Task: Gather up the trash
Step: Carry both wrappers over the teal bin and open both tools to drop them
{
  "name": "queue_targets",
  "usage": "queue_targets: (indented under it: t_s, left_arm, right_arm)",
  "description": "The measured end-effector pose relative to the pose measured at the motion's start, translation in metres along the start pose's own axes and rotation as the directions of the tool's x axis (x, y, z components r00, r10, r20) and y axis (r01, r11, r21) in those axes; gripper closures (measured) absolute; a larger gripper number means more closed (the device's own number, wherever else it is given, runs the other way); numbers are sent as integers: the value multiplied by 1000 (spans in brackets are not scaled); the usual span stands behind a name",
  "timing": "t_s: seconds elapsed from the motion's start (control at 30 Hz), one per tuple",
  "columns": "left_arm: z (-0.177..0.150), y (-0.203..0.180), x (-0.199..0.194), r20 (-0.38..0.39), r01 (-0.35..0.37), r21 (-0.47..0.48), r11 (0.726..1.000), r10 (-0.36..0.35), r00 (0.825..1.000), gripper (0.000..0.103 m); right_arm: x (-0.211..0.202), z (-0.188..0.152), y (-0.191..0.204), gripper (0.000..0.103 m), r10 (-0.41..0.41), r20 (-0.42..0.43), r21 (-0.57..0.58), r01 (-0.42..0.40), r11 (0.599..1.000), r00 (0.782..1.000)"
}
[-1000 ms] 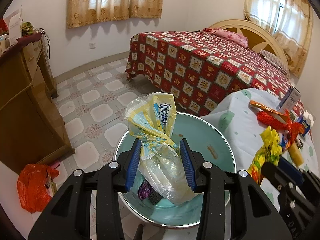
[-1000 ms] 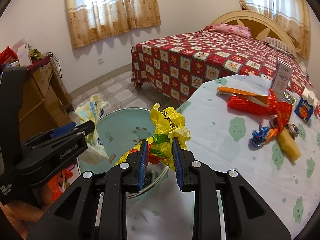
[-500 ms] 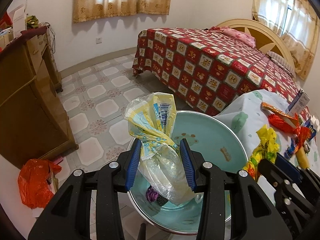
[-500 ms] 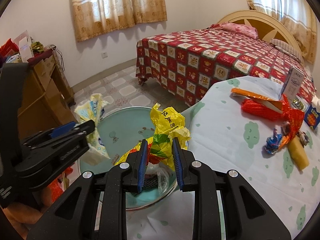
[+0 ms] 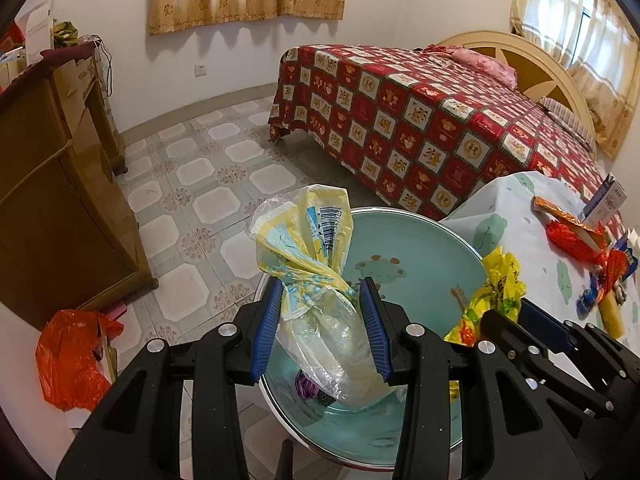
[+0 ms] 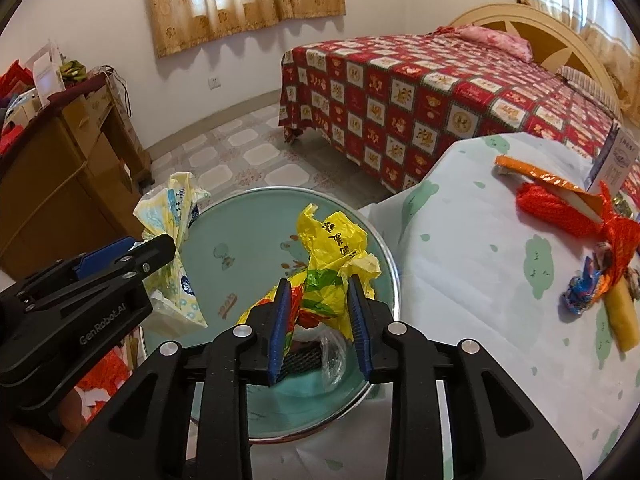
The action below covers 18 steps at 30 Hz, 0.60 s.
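My left gripper (image 5: 322,330) pinches a crumpled clear-and-yellow plastic bag (image 5: 316,280) between its blue fingers (image 5: 266,330); the bag's printed top, with a barcode, stands up above them and its clear lower part hangs over the teal basin (image 5: 420,256). My right gripper (image 6: 320,326) has just been spreading its fingers (image 6: 360,326); a wrinkled yellow wrapper (image 6: 332,256) with red and green print is between them, over the same basin, and I cannot tell whether the pads are pressing it. In the bottom of the basin lie a clear scrap and something dark. To the right, the white surface (image 6: 480,280) with green spots carries more trash: an orange packet (image 6: 536,174), a red net bag (image 6: 560,210) and a small blue wrapper (image 6: 584,292).
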State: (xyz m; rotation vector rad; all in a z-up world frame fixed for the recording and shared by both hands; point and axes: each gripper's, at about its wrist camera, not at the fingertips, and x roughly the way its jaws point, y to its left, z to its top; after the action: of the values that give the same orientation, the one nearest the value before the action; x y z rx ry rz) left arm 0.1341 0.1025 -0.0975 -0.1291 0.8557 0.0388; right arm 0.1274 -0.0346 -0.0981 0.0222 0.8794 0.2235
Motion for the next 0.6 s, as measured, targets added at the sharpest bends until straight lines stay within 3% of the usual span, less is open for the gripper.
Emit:
queue_targets:
  t_s: [0.27, 0.6]
  left_arm:
    - [-1, -2, 1, -3, 3, 2, 1000, -2, 1000, 62]
    - [-5, -9, 4, -12, 16, 39, 999, -15, 1000, 62]
  right_arm:
    - [2, 3, -5, 53, 11, -1, 20, -10, 1000, 1000]
    - [-15, 6, -13, 53, -49, 34, 40, 47, 998, 998]
